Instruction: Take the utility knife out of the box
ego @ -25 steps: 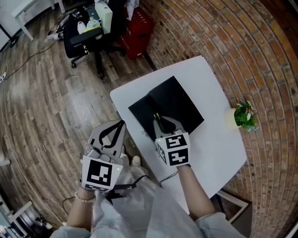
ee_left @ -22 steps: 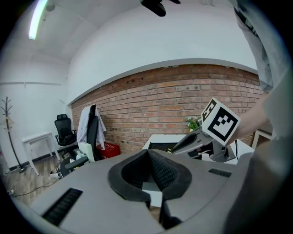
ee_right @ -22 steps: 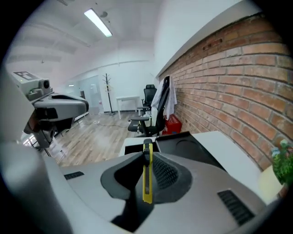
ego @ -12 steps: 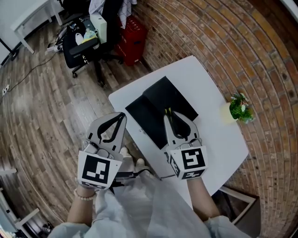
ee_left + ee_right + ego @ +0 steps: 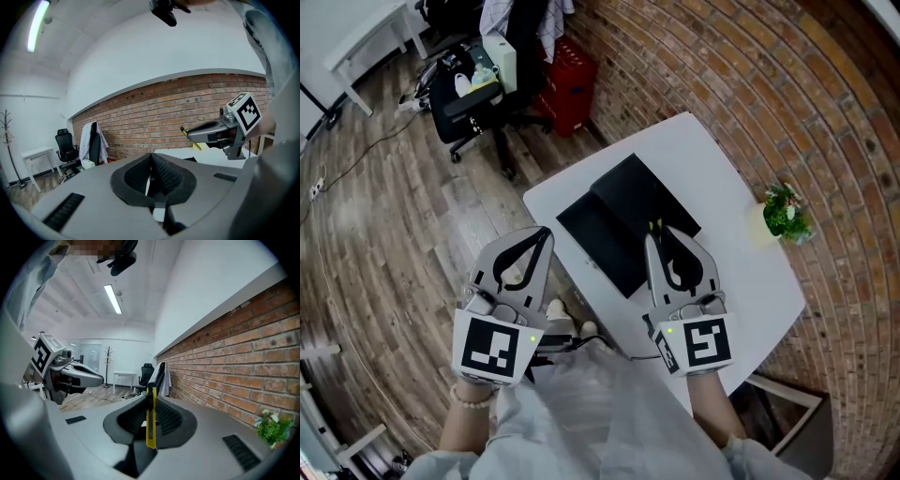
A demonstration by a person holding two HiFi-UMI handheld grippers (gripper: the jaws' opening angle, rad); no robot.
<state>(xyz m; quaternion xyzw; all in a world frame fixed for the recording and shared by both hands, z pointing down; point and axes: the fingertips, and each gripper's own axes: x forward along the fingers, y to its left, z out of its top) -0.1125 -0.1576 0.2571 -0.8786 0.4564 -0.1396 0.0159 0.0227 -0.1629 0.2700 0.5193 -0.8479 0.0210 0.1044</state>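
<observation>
The open black box (image 5: 623, 220) lies on the white table (image 5: 741, 262), its two halves spread flat. My right gripper (image 5: 662, 236) hangs above the box's near right edge, shut on the yellow utility knife (image 5: 654, 225). In the right gripper view the knife (image 5: 151, 420) stands upright between the pads of the right gripper (image 5: 151, 401). My left gripper (image 5: 544, 234) is held off the table's left side over the floor. In the left gripper view the left gripper (image 5: 151, 161) is shut with nothing in it, and the right gripper (image 5: 187, 132) shows with the knife's tip (image 5: 197, 146).
A small potted plant (image 5: 785, 216) stands at the table's right edge by the brick wall. Behind the table are a red crate (image 5: 572, 70) and a black office chair (image 5: 478, 89) loaded with things. Wooden floor lies to the left.
My right gripper has drawn back from the box toward the person and to the right, the knife still in it. The left gripper stays about where it was.
</observation>
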